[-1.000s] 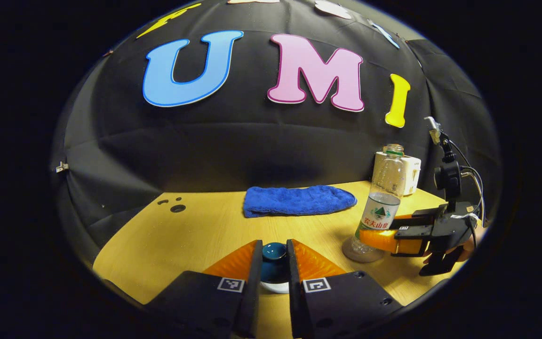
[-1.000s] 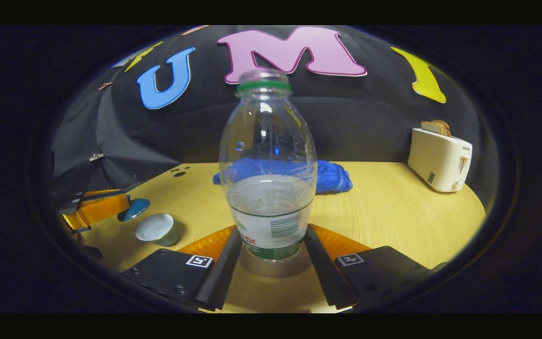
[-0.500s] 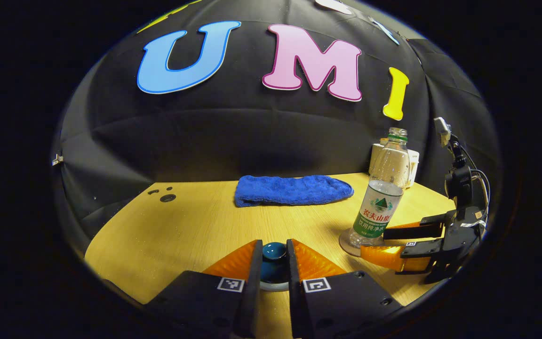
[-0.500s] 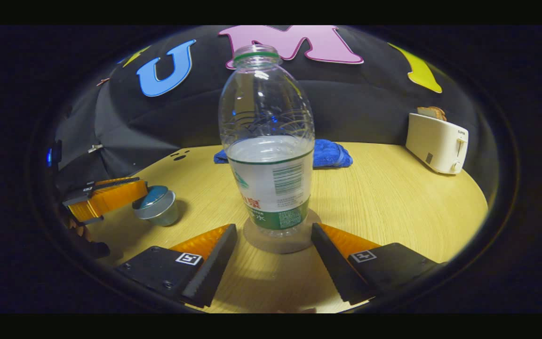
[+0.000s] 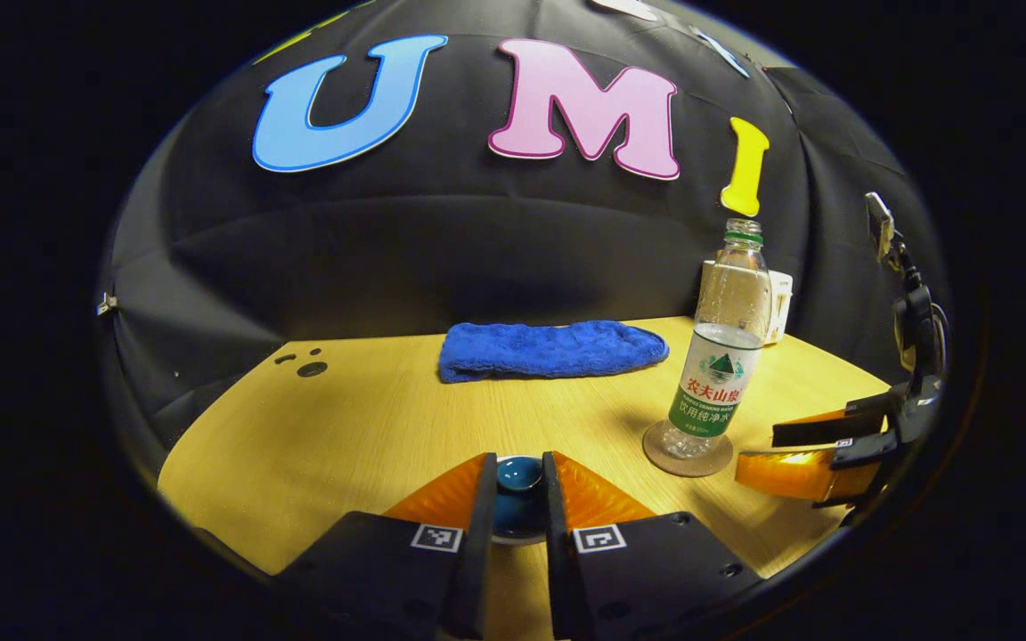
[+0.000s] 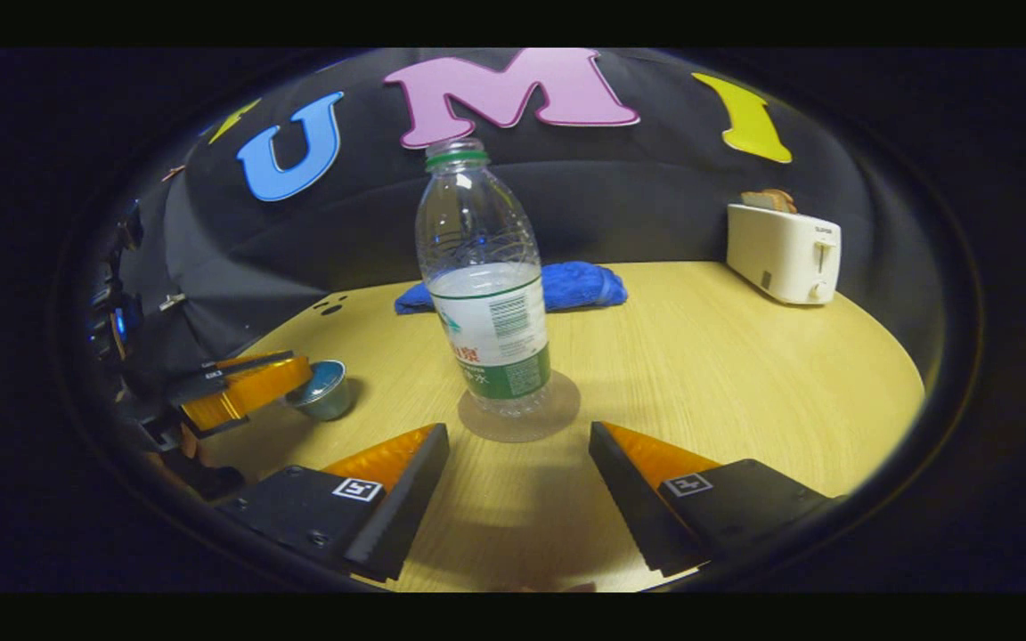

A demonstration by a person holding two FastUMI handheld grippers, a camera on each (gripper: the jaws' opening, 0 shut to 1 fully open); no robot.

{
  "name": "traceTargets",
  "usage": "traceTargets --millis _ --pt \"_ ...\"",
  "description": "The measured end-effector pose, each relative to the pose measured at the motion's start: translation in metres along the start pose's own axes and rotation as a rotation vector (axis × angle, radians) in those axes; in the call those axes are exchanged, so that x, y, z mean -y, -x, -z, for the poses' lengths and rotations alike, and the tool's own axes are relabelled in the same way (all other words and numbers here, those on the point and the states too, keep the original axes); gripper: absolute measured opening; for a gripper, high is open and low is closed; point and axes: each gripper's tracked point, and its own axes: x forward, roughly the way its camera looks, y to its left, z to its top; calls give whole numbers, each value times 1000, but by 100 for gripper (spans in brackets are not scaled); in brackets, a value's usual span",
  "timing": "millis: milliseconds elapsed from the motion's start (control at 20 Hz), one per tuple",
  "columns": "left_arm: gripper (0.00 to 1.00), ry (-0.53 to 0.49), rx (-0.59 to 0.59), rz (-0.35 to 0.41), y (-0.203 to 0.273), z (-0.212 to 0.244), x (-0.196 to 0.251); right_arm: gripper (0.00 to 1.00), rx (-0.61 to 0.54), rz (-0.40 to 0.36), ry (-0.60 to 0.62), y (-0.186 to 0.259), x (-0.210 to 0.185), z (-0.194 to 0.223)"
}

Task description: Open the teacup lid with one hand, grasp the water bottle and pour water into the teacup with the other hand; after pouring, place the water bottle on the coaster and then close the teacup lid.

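Teacup (image 6: 324,394) is sitting on the table (image 6: 745,374) at the tips of the left tongs (image 5: 518,491), with the lid (image 5: 518,474) on or very nearly on its rim; in the left gripper view the lid's knob is lying between the two fingers, which are standing narrow and seem to be pinching it. Whether the lid is fully seated I cannot tell.

Bottle (image 6: 483,285) is standing upright on the coaster (image 6: 559,411), uncapped and about half full, straight ahead of the right tongs (image 6: 518,485) and apart from them. Those tongs are gaping wide, gripping nothing, with bare table between their tips and the coaster. In the left gripper view they are showing just right of the bottle (image 5: 722,356).

Judgement on progress: the bottle is looking placed and let go, so pouring and set-down appear done. Remaining: settling the lid flat on the cup and releasing it.

Beyond the bottle, a blue towel (image 6: 566,285) is lying near the wall; a toaster (image 6: 785,254) is standing far right of the right tongs.
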Motion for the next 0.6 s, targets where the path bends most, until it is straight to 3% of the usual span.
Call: traceTargets --millis 50,150,550,600 --pt "27 -6 4 -4 0 -1 0 98 5 10 -8 3 3 -2" --pt "35 -12 1 -9 2 1 0 98 11 24 -17 7 10 -4" --pt "33 -21 -17 -15 7 -1 0 98 29 34 -15 20 16 -15" --pt "36 -19 -15 -11 9 -2 1 98 31 30 -11 22 14 -16"
